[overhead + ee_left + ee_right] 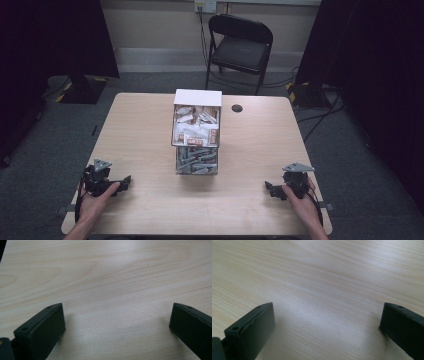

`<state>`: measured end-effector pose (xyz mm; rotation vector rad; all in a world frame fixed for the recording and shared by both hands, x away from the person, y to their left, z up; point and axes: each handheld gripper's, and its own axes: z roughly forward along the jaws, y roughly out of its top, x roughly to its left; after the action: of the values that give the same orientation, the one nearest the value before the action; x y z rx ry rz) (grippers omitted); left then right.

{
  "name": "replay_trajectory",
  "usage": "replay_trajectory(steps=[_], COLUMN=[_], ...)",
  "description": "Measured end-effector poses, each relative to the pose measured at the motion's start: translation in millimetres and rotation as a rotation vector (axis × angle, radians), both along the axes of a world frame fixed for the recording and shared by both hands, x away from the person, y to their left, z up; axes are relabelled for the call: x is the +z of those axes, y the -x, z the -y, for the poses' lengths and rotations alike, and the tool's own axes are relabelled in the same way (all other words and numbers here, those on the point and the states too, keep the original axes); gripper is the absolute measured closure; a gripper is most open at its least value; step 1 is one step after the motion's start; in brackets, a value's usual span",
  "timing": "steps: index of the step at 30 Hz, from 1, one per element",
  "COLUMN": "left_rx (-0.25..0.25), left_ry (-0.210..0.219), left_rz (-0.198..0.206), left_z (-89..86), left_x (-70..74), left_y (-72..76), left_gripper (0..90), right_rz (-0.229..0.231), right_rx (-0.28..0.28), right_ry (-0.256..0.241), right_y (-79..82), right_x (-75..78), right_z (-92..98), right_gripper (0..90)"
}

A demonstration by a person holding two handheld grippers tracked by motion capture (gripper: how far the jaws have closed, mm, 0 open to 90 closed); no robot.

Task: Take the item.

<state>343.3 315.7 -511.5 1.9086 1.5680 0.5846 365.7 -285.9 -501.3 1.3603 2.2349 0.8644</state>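
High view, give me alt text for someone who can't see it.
A clear two-tier box of small packets stands mid-table on a light wooden table. The left gripper and right gripper rest near the front corners, both apart from it. A black folding chair stands beyond.

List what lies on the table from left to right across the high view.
left gripper → clear box of packets → right gripper, all on the wooden table.
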Motion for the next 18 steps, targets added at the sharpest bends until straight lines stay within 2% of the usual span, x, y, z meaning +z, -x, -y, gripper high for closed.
replay_trajectory(steps=[11,15,17,18], left_rx=[0.005,-0.013,-0.023,-0.024], left_ry=[-0.001,0.001,-0.001,-0.007], left_rz=[-0.007,-0.001,0.004,-0.001], left_z=[0.9,1.1,1.8,2.0], left_x=[1.8,5.0,6.4,6.8], left_y=[1.0,2.7,3.4,3.4], left_gripper=[1.9,11.0,21.5,20.0], right_rz=[0.000,0.000,0.000,0.000], right_rx=[0.000,0.000,0.000,0.000], right_ry=[0.000,0.000,0.000,0.000], right_y=[0.0,0.0,0.0,0.0], right_x=[0.0,0.0,0.0,0.0], right_z=[0.0,0.0,0.0,0.0], right_gripper=[0.0,0.0,0.0,0.0])
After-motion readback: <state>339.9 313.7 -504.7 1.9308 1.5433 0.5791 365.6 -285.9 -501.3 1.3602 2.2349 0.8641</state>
